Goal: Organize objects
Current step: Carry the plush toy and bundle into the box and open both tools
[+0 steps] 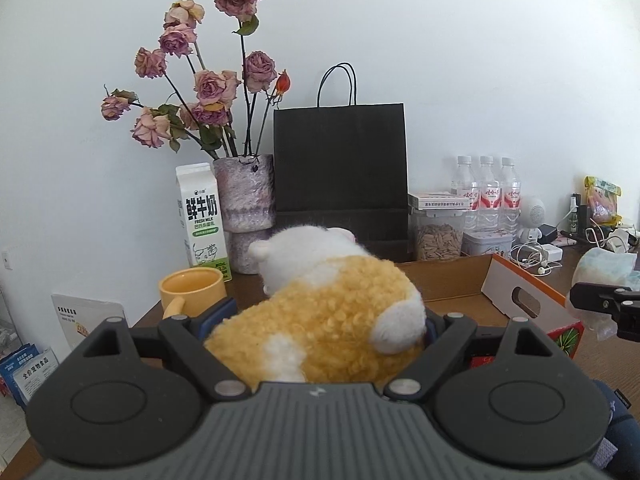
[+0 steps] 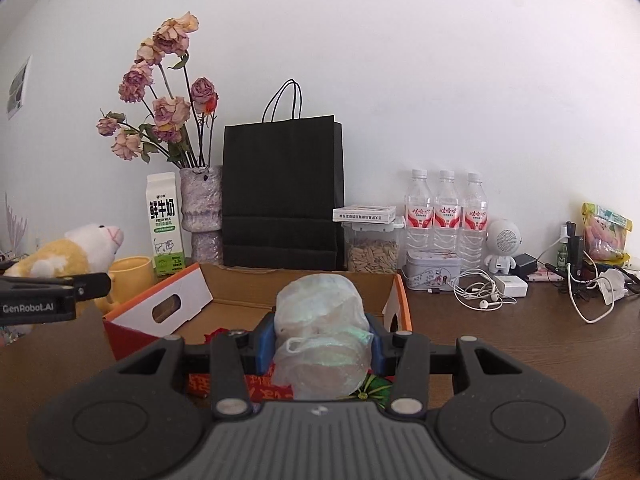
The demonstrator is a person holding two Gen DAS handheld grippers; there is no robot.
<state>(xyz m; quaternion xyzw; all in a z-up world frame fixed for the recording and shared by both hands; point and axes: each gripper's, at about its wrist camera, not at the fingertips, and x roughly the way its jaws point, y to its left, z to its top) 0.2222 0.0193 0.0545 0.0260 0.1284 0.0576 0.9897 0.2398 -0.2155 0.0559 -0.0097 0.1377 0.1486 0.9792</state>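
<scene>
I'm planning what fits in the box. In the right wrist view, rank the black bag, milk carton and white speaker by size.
1. black bag
2. milk carton
3. white speaker
All three stand along the back wall, so nearness hardly skews this.

We are looking at a plain white wall (image 2: 400,60) running behind a dark brown wooden table (image 2: 500,344). Soft, even daylight is falling across both, and a small framed panel (image 2: 18,88) is hanging far left.
</scene>
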